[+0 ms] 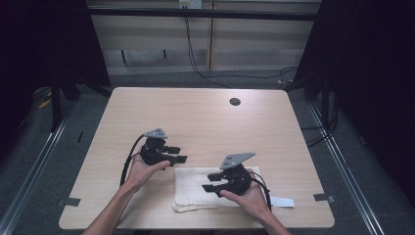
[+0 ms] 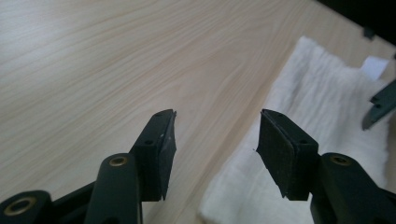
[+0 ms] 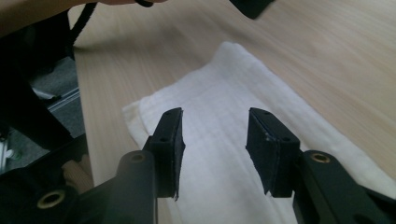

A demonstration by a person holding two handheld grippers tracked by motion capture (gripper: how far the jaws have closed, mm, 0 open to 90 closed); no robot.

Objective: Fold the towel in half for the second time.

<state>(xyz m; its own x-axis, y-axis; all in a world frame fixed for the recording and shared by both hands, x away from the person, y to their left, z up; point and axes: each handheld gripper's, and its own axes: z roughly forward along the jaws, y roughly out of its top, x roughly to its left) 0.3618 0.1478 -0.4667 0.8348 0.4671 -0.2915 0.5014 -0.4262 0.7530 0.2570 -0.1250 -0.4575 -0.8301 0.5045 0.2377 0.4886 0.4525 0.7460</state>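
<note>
My left claw (image 1: 177, 154) stands wide and empty over bare tabletop (image 1: 205, 117), just off the long edge of the folded white cloth (image 1: 195, 188) lying near the tabletop's near edge. My right claw (image 1: 211, 182) hangs half open above the cloth, gripping nothing, seemingly clear of it, with open wood beyond.

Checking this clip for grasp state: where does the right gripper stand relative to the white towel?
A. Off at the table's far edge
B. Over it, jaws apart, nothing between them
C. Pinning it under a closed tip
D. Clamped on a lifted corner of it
B: the right gripper hangs over the folded white towel with its jaws apart, the cloth lying flat on the table.
</note>
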